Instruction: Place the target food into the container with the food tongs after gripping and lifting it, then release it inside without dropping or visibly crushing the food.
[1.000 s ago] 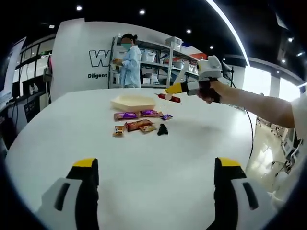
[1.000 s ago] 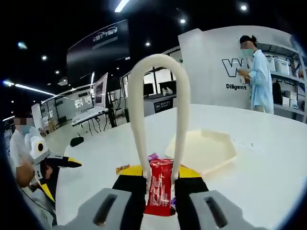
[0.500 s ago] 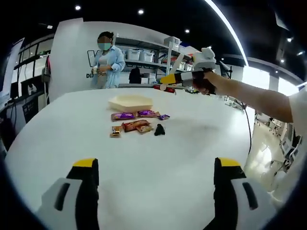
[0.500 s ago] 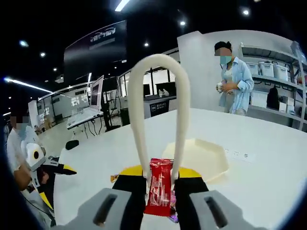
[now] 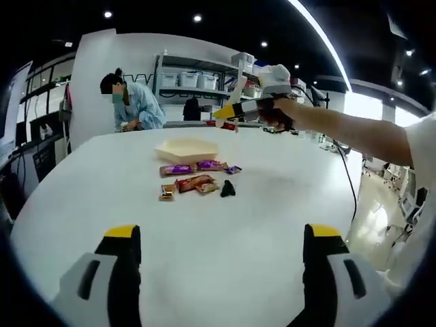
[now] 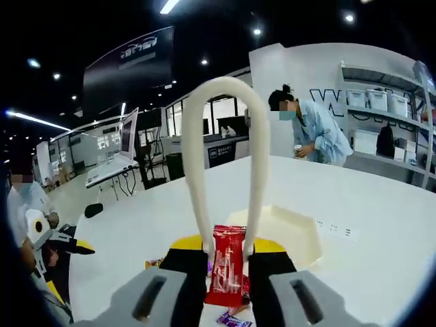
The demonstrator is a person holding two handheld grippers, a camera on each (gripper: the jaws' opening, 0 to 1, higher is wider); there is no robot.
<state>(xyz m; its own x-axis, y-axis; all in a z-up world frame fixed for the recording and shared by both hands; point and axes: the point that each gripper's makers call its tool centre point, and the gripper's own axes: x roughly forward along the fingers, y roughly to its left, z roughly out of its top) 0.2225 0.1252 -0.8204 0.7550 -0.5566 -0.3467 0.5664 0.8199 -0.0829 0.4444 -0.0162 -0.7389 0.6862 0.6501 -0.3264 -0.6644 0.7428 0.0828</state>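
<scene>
The pick was done and the lift too: the red snack packet (image 6: 226, 266) hung pinched between the arms of the cream food tongs (image 6: 225, 157), and the right gripper (image 6: 227, 272) squeezed those tongs shut on it, up in the air above the tabletop (image 6: 381, 266). What remained, by my read, was the carry over the tray, the lowering and a gentle release inside. The hexagonal cream container (image 6: 286, 228) lay just beyond the packet in the right gripper view, nothing in it. From the left gripper view, the person's outstretched arm held the tongs level, high over the container's far side (image 5: 185, 149), with the leftover packets (image 5: 194, 182) in a cluster just nearer. The left gripper (image 5: 221, 252) hung back low, jaws spread wide, holding nothing.
</scene>
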